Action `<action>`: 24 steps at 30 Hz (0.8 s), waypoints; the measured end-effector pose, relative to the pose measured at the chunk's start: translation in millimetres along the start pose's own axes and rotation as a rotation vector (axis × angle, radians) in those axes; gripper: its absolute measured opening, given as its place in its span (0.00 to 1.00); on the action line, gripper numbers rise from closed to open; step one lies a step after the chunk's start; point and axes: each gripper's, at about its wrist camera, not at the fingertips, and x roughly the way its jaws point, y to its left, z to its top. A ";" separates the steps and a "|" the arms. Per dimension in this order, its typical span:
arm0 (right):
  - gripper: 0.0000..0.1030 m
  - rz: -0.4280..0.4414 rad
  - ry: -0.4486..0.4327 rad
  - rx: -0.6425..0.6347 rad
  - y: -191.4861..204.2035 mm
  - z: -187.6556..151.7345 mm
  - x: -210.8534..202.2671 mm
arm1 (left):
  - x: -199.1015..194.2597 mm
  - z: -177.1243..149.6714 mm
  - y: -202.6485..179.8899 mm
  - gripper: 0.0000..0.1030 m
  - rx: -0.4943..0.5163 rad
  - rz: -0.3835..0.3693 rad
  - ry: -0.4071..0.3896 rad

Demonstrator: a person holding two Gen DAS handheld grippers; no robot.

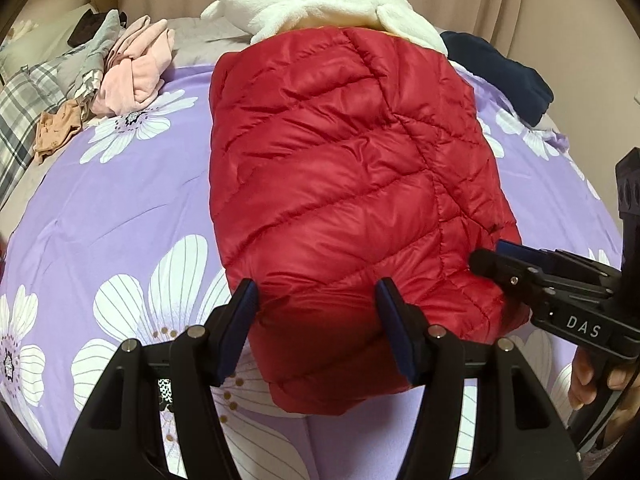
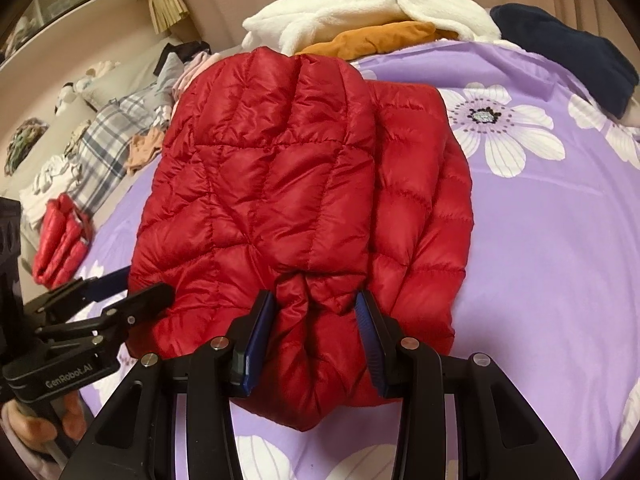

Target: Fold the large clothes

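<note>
Now, through my left wrist camera, my left gripper (image 1: 316, 300) stands with its blue-padded jaws apart, straddling the near edge of the red quilted puffer jacket (image 1: 344, 168), pads not pressing it. That jacket lies folded on the lilac bedspread with white flowers (image 1: 120, 208), filling the picture's centre. At three o'clock my right gripper (image 1: 490, 258) reaches in against the jacket's side. A heap of pink and plaid clothes (image 1: 132, 72) sits at ten o'clock, a white fleece blanket (image 1: 320, 4) at twelve.

Through my right wrist camera, my right gripper (image 2: 316, 304) is clamped on a bunched fold of the red jacket (image 2: 280, 184) at six o'clock. My left gripper (image 2: 132, 290) shows at eight o'clock, touching the jacket's edge.
</note>
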 end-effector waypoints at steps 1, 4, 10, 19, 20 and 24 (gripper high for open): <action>0.39 0.000 0.001 0.000 -0.3 -0.4 -0.2 | -0.4 -0.6 0.0 0.59 0.000 -0.002 -0.001; 0.39 -0.001 0.004 0.000 -0.4 0.4 0.6 | -0.3 -2.8 2.2 0.59 -0.005 -0.010 -0.001; 0.39 -0.027 0.008 -0.019 4.1 0.1 -0.6 | -2.7 -6.1 5.3 0.60 -0.023 -0.019 0.005; 0.41 -0.037 0.011 -0.039 3.9 -4.0 -0.6 | -0.7 -13.4 8.4 0.63 -0.042 -0.024 0.021; 0.41 -0.034 0.012 -0.033 3.1 -3.6 -0.4 | -0.8 -13.2 7.4 0.63 -0.039 -0.022 0.020; 0.41 -0.037 0.011 -0.040 5.3 -4.1 -1.3 | -0.9 -13.8 7.4 0.63 -0.038 -0.022 0.017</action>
